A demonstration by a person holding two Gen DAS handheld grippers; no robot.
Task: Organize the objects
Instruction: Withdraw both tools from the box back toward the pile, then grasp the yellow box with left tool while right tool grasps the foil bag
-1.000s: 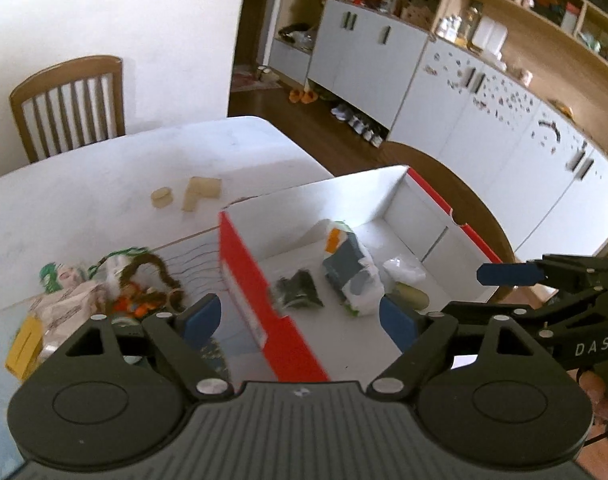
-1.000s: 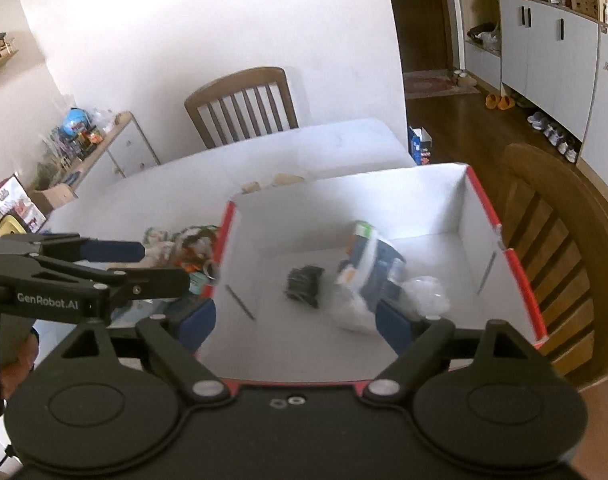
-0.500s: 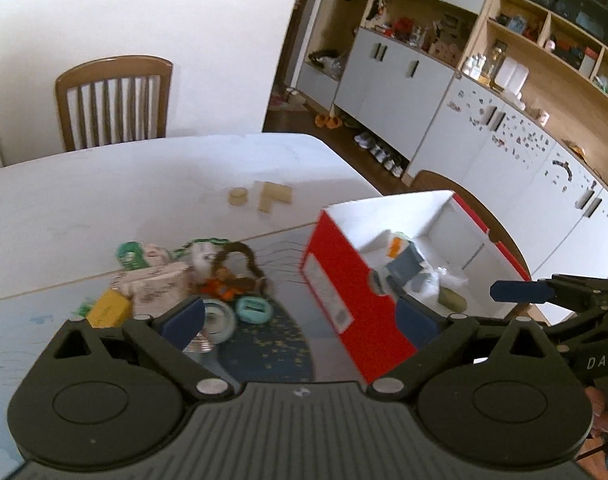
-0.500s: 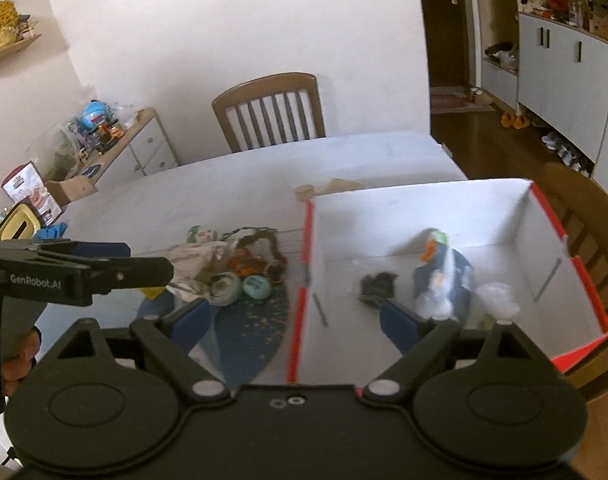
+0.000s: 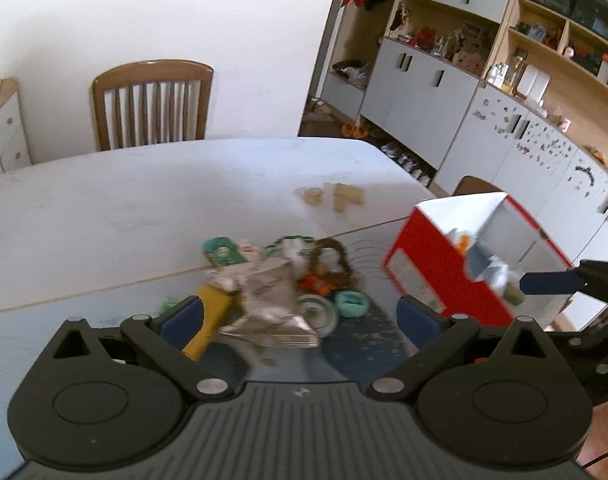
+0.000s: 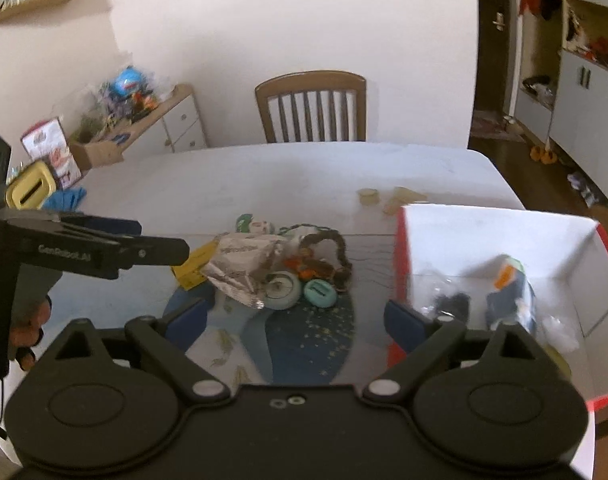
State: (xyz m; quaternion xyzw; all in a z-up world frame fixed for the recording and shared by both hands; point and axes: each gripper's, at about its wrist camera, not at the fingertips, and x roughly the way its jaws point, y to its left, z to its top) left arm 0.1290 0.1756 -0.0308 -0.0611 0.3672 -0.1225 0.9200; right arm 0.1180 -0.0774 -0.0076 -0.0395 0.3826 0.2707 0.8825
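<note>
A heap of small things lies on the white table (image 5: 123, 200): a silver foil packet (image 5: 269, 304), a yellow pack (image 5: 209, 318), a teal round case (image 5: 351, 304), a white round tin (image 5: 318, 312) and a brown bead string (image 5: 336, 260). The foil packet (image 6: 243, 268) and teal case (image 6: 320, 293) also show in the right wrist view. A red and white box (image 5: 432, 276) stands to the right; its inside (image 6: 484, 240) holds a blue pouch (image 6: 512, 296) and a dark item (image 6: 452, 304). My left gripper (image 5: 299, 318) is open above the heap. My right gripper (image 6: 293, 316) is open and empty.
Two tan wooden pieces (image 5: 336, 196) lie farther back on the table. A wooden chair (image 5: 151, 104) stands at the far side. White cupboards (image 5: 444, 96) line the right wall. A low cabinet with clutter (image 6: 135, 120) stands at the left.
Both grippers have swung left, away from over the box toward the heap of small things. Both stay open and empty.
</note>
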